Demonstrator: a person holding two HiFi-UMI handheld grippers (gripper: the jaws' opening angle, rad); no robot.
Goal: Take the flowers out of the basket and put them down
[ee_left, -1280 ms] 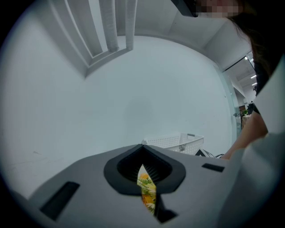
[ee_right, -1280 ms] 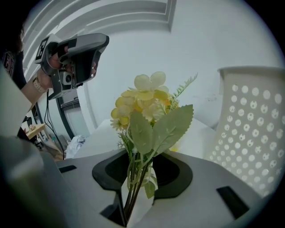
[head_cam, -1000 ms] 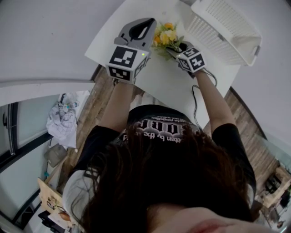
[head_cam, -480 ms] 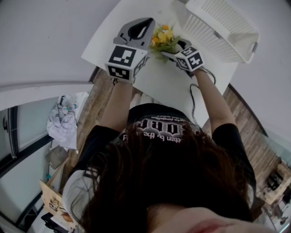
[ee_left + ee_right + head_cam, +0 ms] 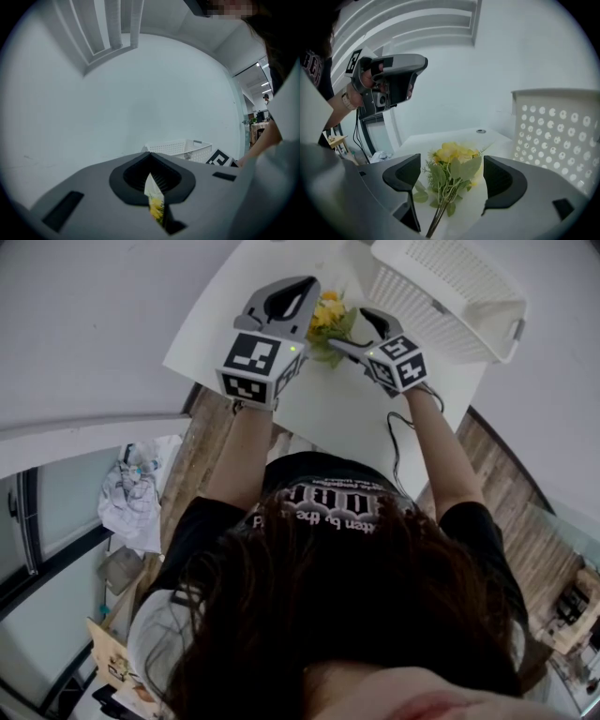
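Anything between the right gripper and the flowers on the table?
Nothing visible. The flowers lie on the table between the right gripper's jaws, which have just been opening and press on nothing.

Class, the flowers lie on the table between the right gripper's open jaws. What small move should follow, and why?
Probably lift the right gripper back off the flowers. Its jaws have just been opening and stand wide. The flowers lie between them untouched, on the table outside the basket, so the placing looks done.
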